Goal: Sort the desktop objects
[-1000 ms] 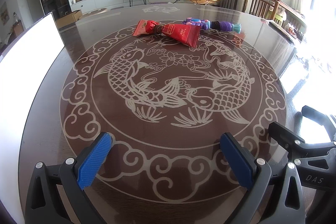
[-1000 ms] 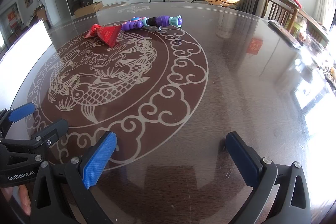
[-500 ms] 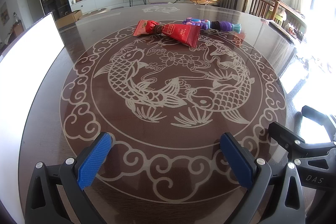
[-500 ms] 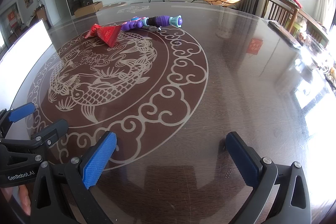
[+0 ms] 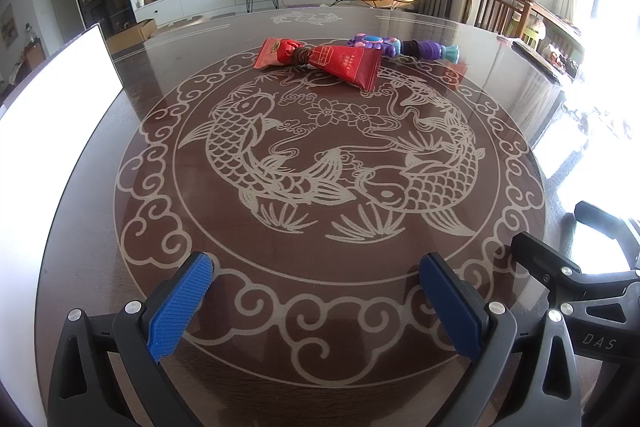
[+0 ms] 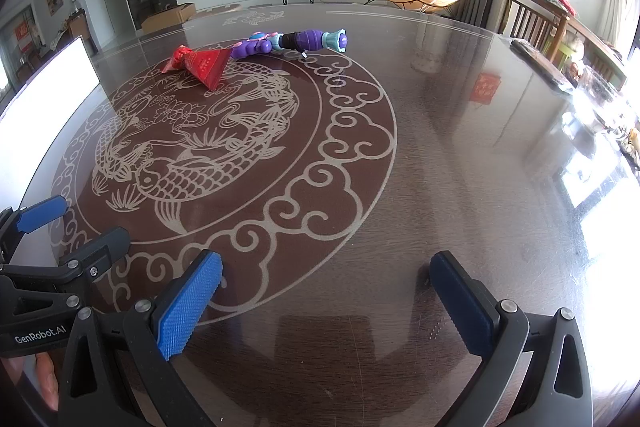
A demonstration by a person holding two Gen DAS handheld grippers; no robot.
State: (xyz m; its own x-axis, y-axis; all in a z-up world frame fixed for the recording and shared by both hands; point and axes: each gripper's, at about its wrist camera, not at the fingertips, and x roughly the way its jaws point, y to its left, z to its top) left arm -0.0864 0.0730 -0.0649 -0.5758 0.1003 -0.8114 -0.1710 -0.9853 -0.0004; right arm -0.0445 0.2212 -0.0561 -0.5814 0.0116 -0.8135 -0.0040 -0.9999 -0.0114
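A red tube-shaped packet (image 5: pixel 344 65) and a smaller red packet (image 5: pixel 278 53) lie at the far side of the round fish-pattern table (image 5: pixel 320 247), joined by a brown band. A purple toy (image 5: pixel 404 47) lies just behind them. In the right wrist view the red tube-shaped packet (image 6: pixel 208 65) and the purple toy (image 6: pixel 298 42) lie far off to the upper left. My left gripper (image 5: pixel 316 301) is open and empty at the near edge. My right gripper (image 6: pixel 326 301) is open and empty, to the right of the left one.
A bright white box (image 5: pixel 52 99) stands at the table's left edge. A dark flat object (image 6: pixel 540 65) lies at the far right edge. Wooden chairs (image 5: pixel 500 7) stand beyond the table on the right.
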